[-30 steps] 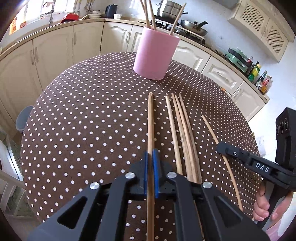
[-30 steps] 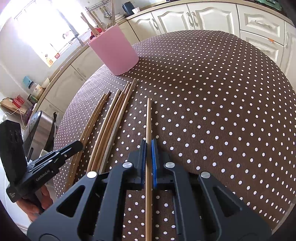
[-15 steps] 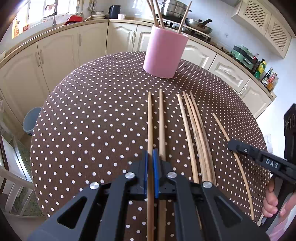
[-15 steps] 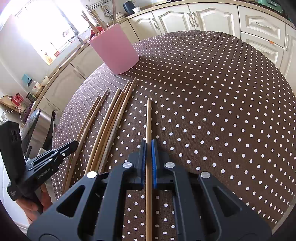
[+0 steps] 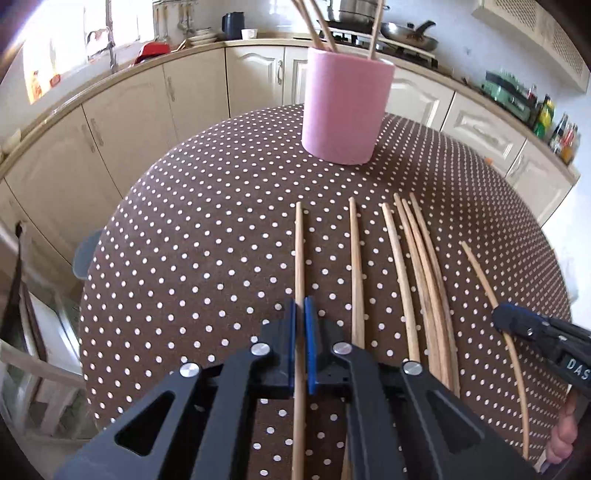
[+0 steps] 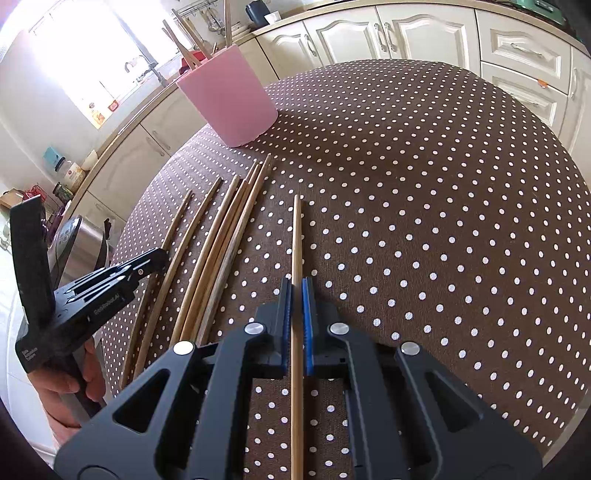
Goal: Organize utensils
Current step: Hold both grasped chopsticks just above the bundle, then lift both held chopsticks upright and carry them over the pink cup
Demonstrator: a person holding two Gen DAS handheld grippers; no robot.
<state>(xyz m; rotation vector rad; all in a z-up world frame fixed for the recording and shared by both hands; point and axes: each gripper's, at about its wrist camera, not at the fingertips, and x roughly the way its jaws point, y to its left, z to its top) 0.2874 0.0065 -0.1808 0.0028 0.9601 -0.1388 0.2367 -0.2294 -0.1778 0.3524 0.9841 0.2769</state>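
Each tool, left (image 5: 299, 314) and right (image 6: 296, 295), is clamped on one chopstick (image 5: 299, 254); they should lift level, then tip into the pink cup (image 5: 345, 110) ahead.

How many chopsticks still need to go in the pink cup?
Three chopsticks already stand in the pink cup. The left claw and right claw each pinch one chopstick. About five loose chopsticks still lie on the dotted table, waiting to go in.
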